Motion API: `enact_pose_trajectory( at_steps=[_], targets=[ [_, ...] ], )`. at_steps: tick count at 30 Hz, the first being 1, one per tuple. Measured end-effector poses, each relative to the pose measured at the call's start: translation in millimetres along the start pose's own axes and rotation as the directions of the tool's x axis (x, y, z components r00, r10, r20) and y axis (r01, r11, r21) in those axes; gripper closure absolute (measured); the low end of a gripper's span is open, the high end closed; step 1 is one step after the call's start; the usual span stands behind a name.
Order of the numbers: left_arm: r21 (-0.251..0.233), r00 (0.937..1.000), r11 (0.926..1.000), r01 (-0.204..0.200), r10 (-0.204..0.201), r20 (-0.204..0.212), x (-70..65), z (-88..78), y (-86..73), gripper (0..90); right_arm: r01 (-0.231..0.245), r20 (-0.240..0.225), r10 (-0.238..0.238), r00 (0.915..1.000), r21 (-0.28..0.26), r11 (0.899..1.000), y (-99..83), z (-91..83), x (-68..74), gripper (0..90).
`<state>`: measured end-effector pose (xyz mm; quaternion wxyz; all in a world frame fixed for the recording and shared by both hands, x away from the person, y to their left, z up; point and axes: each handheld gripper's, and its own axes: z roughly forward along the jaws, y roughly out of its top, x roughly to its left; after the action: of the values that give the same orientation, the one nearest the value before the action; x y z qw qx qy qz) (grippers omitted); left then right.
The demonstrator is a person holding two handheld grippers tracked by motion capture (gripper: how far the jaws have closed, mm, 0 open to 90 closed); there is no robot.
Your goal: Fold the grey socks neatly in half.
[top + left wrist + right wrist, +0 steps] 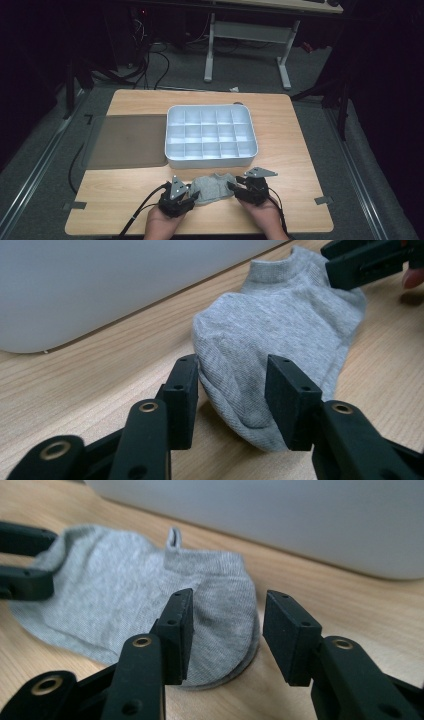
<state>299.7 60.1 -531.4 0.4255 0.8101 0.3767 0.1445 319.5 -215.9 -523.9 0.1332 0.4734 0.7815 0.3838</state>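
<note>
**Grey sock between two open grippers**

Grey ribbed-knit sock lies flat on the pale wooden table, at six o'clock from the white gridded tray. The left gripper has its jaws apart around the rounded toe. The right gripper, jaws likewise apart, straddles the opposite end.

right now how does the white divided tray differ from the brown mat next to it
The white divided tray is a raised box with walls and a grid of small compartments; the brown mat lies flat with no divisions. The tray is pale and bright, the mat dark and dull. The tray sits mid-table, just beyond the grey sock; the mat lies at the table's left edge. Both are rectangular with rounded corners, and they sit side by side.
</note>
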Motion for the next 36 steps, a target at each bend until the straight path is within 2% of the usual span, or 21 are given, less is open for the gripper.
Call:
enact_pose_trajectory(
  at_steps=[4,8,11,14,15,23,26,28,32,33,34,35,36],
  targets=[
    [0.005,0.9999,1.0000,-0.004,0.004,-0.012,0.3,0.3,0.0,62.2,0.010,0.019,-0.010,0.9998,0.012,1.000,-2.7,2.6,2.5,56.5],
    [0.029,0.9992,0.9991,-0.030,0.031,-0.027,1.1,0.0,-1.3,65.8,0.010,0.032,-0.011,0.9994,0.018,1.000,-3.9,2.4,4.7,58.6],
    [0.033,0.9980,0.9982,-0.050,0.052,-0.036,1.2,-2.4,-3.5,69.2,0.032,0.050,-0.033,0.9982,0.013,0.999,-5.8,1.9,7.3,61.1],
    [0.037,0.9941,0.9961,-0.080,0.082,-0.071,4.8,-8.3,-7.5,72.5,0.042,0.047,-0.042,0.9980,0.007,0.999,-9.0,0.2,9.6,62.9],
    [0.037,0.9941,0.9961,-0.080,0.082,-0.071,4.8,-8.3,-7.5,72.8,0.042,0.047,-0.042,0.9980,0.007,0.999,-9.0,0.2,9.6,62.9],
    [0.038,0.9941,0.9959,-0.082,0.084,-0.068,7.9,-11.7,-9.8,73.5,0.056,0.033,-0.057,0.9978,0.008,0.998,-11.2,0.8,19.6,70.0],
    [0.038,0.9940,0.9957,-0.084,0.087,-0.067,8.1,-12.4,-10.3,73.4,0.049,0.008,-0.049,0.9988,0.011,0.999,-11.3,0.9,19.8,79.4],
    [0.038,0.9936,0.9955,-0.087,0.089,-0.069,8.1,-12.7,-10.6,73.3,0.055,-0.003,-0.055,0.9985,0.010,0.998,-11.2,1.3,19.7,82.5],
    [0.043,0.9938,0.9955,-0.084,0.087,-0.070,8.2,-14.0,-10.1,72.3,0.065,-0.014,-0.064,0.9978,0.008,0.998,-11.4,1.1,19.7,84.5],
    [0.050,0.9946,0.9957,-0.078,0.081,-0.065,7.7,-15.5,-8.1,69.6,0.063,-0.017,-0.063,0.9979,0.008,0.998,-11.6,1.0,20.1,84.6],
    [0.016,0.9950,0.9968,-0.078,0.079,-0.061,3.4,-22.7,-1.4,63.9,0.065,-0.016,-0.065,0.9978,0.008,0.998,-11.7,0.8,20.1,84.6],
    [0.016,0.9950,0.9968,-0.078,0.079,-0.061,3.4,-22.7,-1.4,63.5,0.065,-0.016,-0.065,0.9978,0.008,0.998,-11.7,0.8,20.1,84.6],
    [-0.008,0.9955,0.9970,-0.077,0.076,-0.056,0.4,-25.3,1.8,63.5,0.064,-0.016,-0.064,0.9978,0.008,0.998,-11.8,0.8,20.1,84.6]
  ],
)
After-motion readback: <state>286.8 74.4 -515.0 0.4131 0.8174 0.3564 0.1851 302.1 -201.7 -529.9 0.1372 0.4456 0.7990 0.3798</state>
